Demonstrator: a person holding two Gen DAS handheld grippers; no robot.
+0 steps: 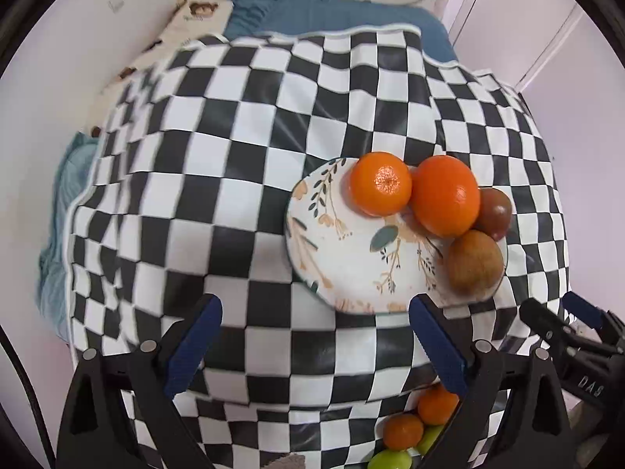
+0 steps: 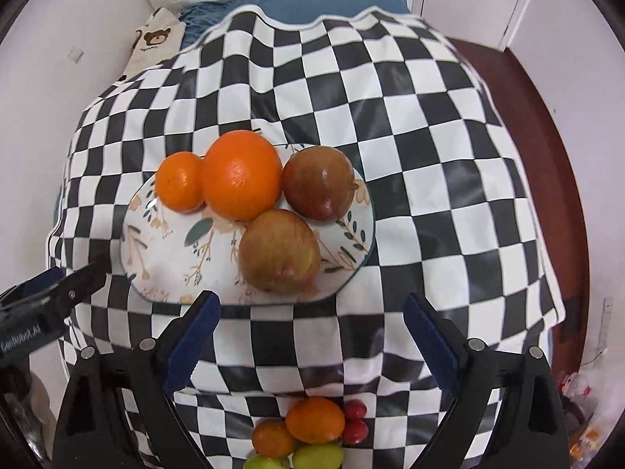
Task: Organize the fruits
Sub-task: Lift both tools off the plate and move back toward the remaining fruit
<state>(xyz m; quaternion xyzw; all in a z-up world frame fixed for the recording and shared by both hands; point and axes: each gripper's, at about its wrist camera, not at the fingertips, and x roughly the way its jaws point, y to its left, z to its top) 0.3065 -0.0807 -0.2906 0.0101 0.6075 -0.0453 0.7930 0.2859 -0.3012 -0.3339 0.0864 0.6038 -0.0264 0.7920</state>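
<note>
The fingers of the left gripper are spread wide with nothing between them, and the right gripper stands the same way, its blue-padded fingers apart and empty. Both hang just short of the near rim of the floral plate, which suggests a pause between picks, with neither tool committed to a fruit.

The plate rests on a checkered cloth over what seems to be a bench beside a bed; the fisheye bends it so much that I cannot be sure. Four fruits sit bunched on the plate's far and right side: a small mandarin touching a large orange, a dark reddish fruit just beside that, and a brownish apple nearest the right gripper. Packing them to one side leaves the near left of the plate bare, probably to keep room for more.

Low in the right wrist view, beneath the fingers, a second cluster waits: two more oranges, two green fruits and two small red ones. These look like the unsorted stock, so the job appears partly done. Round fruit on a shallow plate may roll if nudged, so any new piece is best set down against its neighbours.
</note>
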